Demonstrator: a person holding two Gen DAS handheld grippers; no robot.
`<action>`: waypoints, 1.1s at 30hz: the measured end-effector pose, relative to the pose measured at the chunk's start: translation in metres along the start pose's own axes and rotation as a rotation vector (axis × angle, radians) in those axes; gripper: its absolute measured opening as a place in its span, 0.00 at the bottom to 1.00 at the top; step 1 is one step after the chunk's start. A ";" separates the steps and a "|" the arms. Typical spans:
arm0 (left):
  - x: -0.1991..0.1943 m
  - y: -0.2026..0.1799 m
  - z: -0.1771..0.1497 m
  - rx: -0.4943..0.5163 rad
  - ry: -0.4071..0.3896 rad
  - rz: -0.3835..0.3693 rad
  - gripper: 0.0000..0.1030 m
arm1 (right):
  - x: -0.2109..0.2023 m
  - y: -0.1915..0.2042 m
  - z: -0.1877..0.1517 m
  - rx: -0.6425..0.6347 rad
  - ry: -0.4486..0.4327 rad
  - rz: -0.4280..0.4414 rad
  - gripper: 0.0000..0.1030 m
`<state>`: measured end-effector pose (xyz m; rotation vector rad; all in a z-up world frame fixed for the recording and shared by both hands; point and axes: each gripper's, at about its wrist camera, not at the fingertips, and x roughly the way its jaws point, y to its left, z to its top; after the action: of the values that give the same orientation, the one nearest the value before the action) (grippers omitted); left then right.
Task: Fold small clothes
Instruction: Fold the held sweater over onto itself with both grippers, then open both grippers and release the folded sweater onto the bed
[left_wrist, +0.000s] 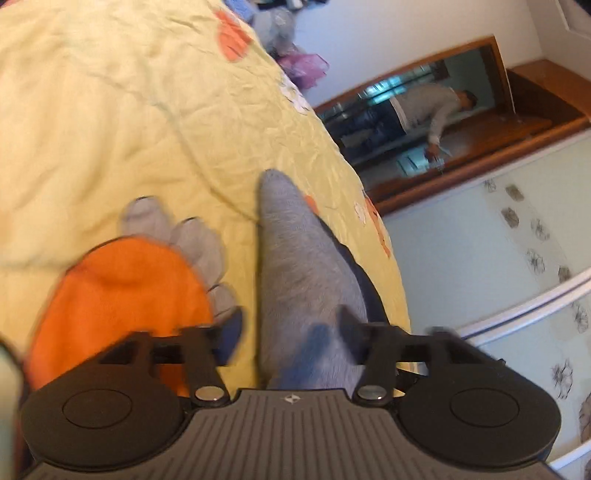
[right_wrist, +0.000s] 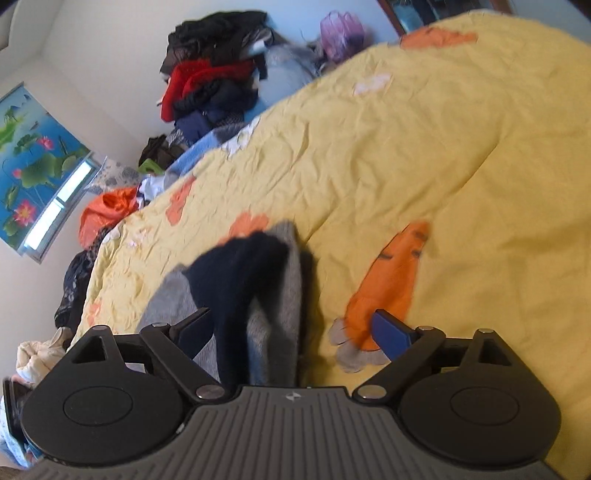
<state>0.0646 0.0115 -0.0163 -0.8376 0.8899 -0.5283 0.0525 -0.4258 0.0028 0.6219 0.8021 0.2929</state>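
both the left gripper (left_wrist: 290, 332) and right gripper (right_wrist: 291, 334) hang spread and empty over the grey and navy sock (right_wrist: 258, 291) on the yellow quilt (right_wrist: 406, 147), so the fold looks barely begun and next calls for pinching one end.

Bed (right_wrist: 424, 155) covered by a wrinkled yellow quilt (left_wrist: 110, 122) printed with orange carrots (right_wrist: 391, 280) and pale flowers (right_wrist: 371, 84). Directly on the quilt, a grey sock (left_wrist: 295, 258) with a dark piece (right_wrist: 240, 280) draped across it, stretched lengthwise beside one carrot print. Along the far edge of the bed, a heap of clothes (right_wrist: 214, 85) in black, red and navy, plus an orange bag (right_wrist: 107, 214).
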 end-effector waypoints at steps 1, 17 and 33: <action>0.007 -0.003 0.004 0.020 0.016 0.016 0.67 | 0.004 0.002 -0.001 -0.007 0.005 0.011 0.90; -0.016 -0.044 0.065 0.352 -0.007 0.182 0.26 | 0.042 0.075 0.002 -0.065 0.015 0.196 0.29; -0.082 0.007 -0.032 0.289 0.103 0.137 0.53 | 0.006 0.093 -0.086 -0.195 0.138 0.059 0.74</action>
<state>-0.0063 0.0600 0.0046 -0.4872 0.9318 -0.5683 -0.0091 -0.3148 0.0110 0.4463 0.8766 0.4664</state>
